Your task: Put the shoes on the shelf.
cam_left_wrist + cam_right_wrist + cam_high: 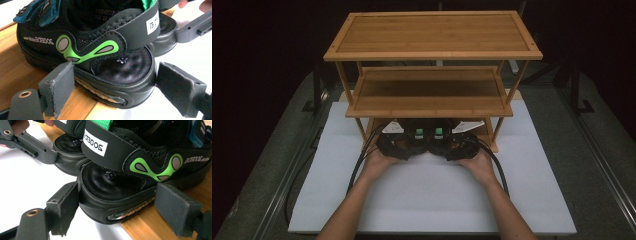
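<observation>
A person is sitting at a table [427, 200] covered with a white mat, and a three-tier bamboo shelf rack [432, 35] is standing at its far side. Both forearms are reaching forward, each hand holding a tool at the rack's lowest tier.

The left tool [396, 144] is straddling the heel of a black sandal [100, 57] with green markings and a teal strap. Its two padded jaws are spread wide on either side of the heel; the left pad is touching the sole, while the right pad is standing just clear of it.

The right tool [453, 145] is framing the heel of the matching black sandal [140, 175] in the same way, jaws wide, one pad against the sole and the other just beside it.

The two sandals are lying side by side, heels overhanging the wooden bottom shelf [147, 225] above the white mat.
</observation>
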Available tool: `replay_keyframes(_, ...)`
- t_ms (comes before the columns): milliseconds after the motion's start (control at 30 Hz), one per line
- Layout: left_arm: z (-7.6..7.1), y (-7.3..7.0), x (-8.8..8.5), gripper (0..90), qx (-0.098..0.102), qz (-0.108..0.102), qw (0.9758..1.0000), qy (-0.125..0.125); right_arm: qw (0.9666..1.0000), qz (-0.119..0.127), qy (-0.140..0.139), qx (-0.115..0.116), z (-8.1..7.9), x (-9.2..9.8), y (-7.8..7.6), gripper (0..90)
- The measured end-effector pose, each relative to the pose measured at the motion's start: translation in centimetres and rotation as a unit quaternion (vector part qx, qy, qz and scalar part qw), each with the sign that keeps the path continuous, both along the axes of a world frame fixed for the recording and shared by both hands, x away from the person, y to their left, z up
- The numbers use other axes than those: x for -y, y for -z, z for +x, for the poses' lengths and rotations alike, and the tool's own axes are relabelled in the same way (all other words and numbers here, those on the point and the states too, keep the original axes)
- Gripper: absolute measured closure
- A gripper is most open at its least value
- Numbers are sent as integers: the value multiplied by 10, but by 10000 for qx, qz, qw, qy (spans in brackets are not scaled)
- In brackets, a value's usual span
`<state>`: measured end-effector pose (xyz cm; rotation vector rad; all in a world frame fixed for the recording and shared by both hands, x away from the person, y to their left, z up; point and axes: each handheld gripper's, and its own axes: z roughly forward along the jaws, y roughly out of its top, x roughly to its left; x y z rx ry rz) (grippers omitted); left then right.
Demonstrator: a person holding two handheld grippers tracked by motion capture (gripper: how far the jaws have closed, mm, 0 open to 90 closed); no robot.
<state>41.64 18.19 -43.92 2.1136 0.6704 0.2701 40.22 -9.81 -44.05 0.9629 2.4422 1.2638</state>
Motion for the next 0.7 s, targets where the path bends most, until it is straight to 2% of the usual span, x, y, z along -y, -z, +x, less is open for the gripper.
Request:
replay_keyframes(67,2,0,0,152,64,79,9999,4,10000,-1,10,11,1,0,0,213)
replay_keyframes(133,3,1,0,177,127,64,9999,-48,9999,-5,93,135,1,-1,1,251)
replay_keyframes(300,3,1,1,238,286,96,9994,-145,9996,-5,191,215,1,-3,2,285)
replay_keyframes(400,2,1,2,284,457,262,9984,-227,9992,-20,280,294,1,-5,2,307)
replay_keyframes(500,1,1,2,323,522,328,9977,-263,9988,-2,349,341,1,-6,3,320)
replay_keyframes(700,-1,1,2,339,564,361,9973,-298,9987,25,376,345,1,-7,4,326)
